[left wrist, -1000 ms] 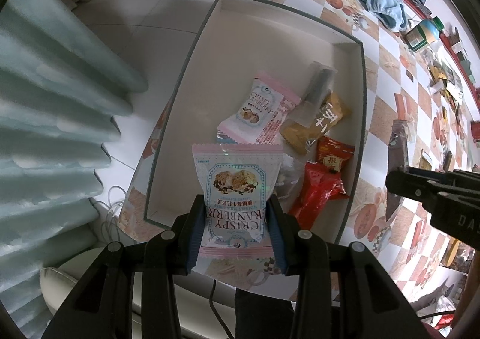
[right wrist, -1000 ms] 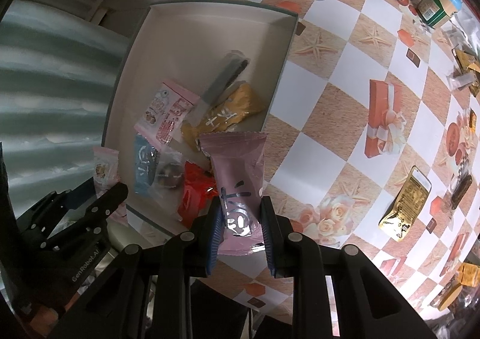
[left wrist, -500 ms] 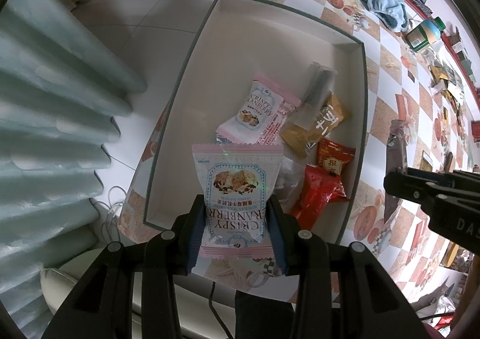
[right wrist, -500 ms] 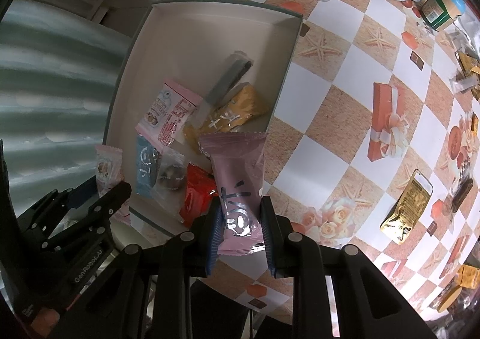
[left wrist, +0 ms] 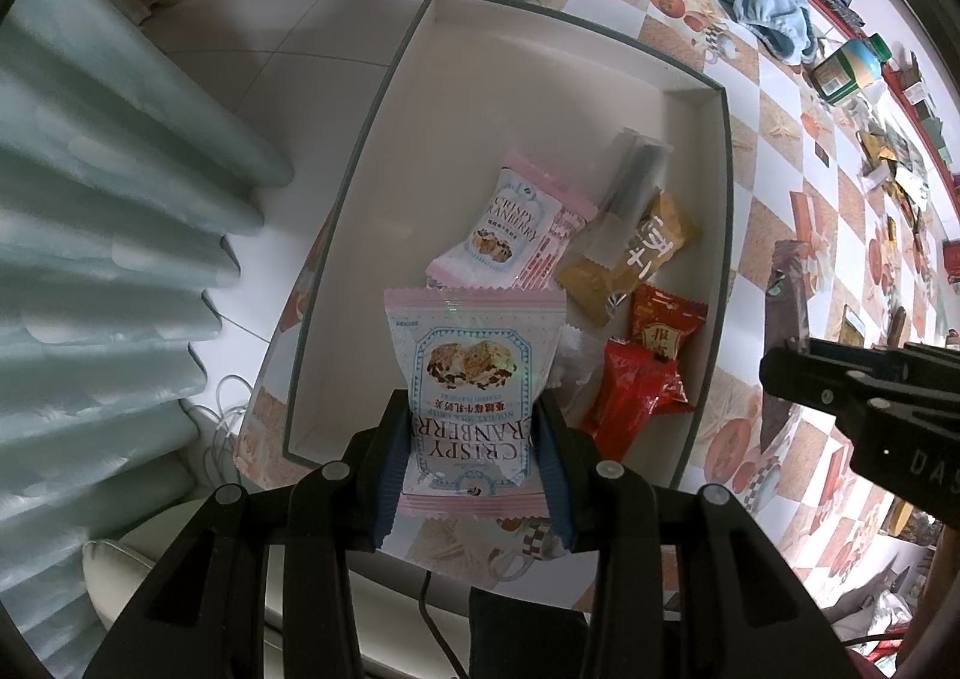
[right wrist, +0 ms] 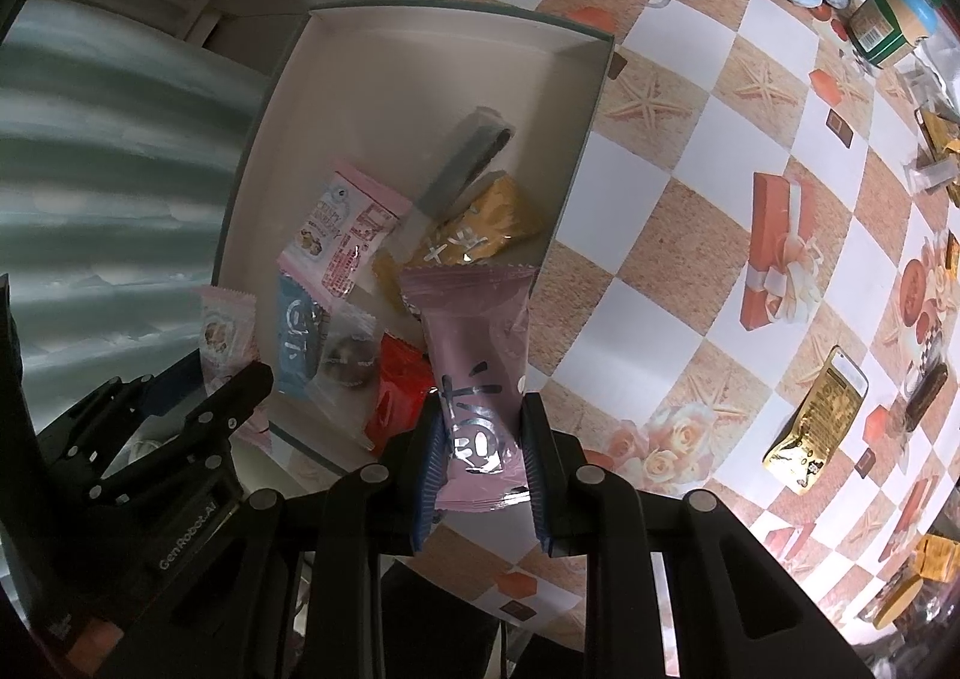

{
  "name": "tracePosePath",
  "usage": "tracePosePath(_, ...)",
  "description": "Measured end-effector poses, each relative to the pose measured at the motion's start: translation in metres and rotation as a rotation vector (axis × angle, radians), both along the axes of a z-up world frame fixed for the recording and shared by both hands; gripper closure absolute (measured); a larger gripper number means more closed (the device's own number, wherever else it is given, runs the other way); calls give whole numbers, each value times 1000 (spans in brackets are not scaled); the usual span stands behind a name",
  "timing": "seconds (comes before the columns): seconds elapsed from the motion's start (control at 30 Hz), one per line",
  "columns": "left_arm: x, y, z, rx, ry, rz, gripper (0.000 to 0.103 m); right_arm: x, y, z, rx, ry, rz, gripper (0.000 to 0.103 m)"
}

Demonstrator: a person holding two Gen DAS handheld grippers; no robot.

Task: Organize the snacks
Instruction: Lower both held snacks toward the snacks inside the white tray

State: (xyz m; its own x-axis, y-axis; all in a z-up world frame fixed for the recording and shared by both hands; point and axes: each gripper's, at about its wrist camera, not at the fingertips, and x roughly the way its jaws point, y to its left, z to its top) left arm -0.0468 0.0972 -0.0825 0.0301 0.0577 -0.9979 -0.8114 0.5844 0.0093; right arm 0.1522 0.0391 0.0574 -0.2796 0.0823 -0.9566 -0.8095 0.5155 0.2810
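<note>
Left gripper (left wrist: pixel 474 454) clamps cranberry packet (left wrist: pixel 474 373), right gripper (right wrist: pixel 480 457) clamps pink packet (right wrist: pixel 474 355) (label perhaps creased), box (left wrist: pixel 384 96) below

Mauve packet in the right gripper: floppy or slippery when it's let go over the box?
The mauve packet probably flexes: it stands up but creases above the right gripper. Its film looks glossy, so likely slippery. Released, it should drop flat into the box, not roll.

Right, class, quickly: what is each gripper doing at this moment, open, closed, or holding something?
Left gripper: closed on the pink cranberry snack packet.
Right gripper: closed on the mauve snack packet.
</note>
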Motion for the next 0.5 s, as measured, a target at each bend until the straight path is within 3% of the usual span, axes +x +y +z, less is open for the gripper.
tracePosePath(0.5, 2, 2, 0, -1, 1, -6, 60, -1, 1, 1, 2, 1, 5, 77)
